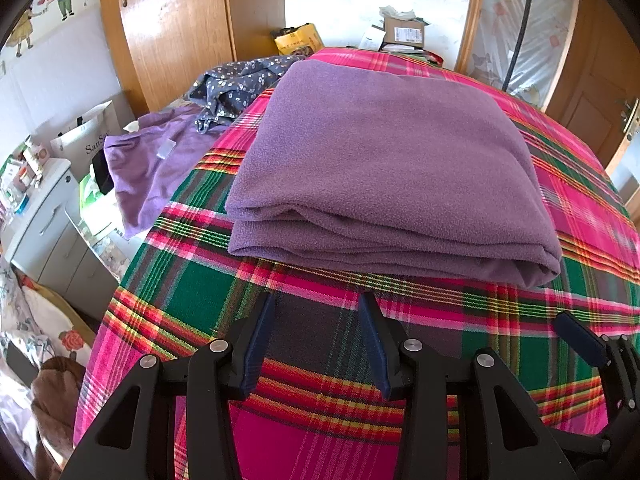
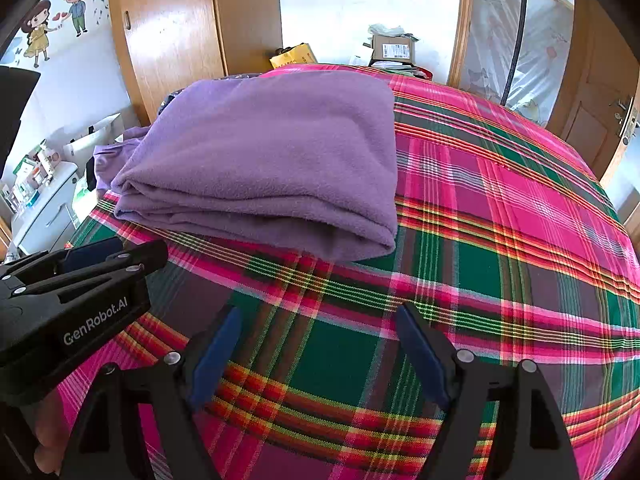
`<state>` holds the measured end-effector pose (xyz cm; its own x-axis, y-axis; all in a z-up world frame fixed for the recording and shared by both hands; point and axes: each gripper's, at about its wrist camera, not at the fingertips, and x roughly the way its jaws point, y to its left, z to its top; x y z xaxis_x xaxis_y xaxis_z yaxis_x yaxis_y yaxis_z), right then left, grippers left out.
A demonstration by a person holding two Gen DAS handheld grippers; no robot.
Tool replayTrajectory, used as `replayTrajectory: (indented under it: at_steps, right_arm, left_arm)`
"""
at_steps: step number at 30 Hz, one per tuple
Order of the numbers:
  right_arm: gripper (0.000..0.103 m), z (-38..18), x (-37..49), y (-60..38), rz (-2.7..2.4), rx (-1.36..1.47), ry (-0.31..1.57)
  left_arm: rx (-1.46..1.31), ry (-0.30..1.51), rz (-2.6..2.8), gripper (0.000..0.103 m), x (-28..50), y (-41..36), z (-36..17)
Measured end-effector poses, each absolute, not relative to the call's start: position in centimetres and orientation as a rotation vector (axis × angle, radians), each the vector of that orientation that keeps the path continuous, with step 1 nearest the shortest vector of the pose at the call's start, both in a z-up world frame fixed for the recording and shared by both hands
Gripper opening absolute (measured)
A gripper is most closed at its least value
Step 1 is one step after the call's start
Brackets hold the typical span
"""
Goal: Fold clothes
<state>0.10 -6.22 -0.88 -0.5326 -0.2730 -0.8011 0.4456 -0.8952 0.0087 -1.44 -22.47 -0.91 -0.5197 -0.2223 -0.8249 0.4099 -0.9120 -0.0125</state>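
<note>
We count one folded purple fleece blanket (image 1: 384,168), lying flat on the pink, green and red plaid bedspread (image 1: 580,216) toward its left side. Its stacked layers show as soft rounded folds along the near edge, and the top surface is smooth, with a matte, slightly fuzzy nap. Beyond it at the left edge of the bed we see two more loose garments: one crumpled lilac cloth (image 1: 152,168) and one dark grey cloth with small white flowers (image 1: 236,84).

We hold two grippers above the bedspread, both short of the blanket. Our left gripper (image 1: 318,300) has its blue-padded jaws partly apart with only plaid cloth showing between them. Our right gripper (image 2: 318,312) stands with its jaws spread wider, likewise gripping nothing. In the right wrist view the left gripper's black body reaches in from the left, near the blanket's near corner.
</note>
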Motion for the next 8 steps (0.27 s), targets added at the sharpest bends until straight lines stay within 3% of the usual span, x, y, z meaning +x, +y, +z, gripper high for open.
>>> replayTrajectory:
  at_steps: [8]
  right_arm:
    - [0.081, -0.90, 0.07, -6.29, -2.423, 1.218, 0.277]
  left_arm:
    - [1.283, 0.294, -2.443, 0.044, -1.35, -22.56, -0.85]
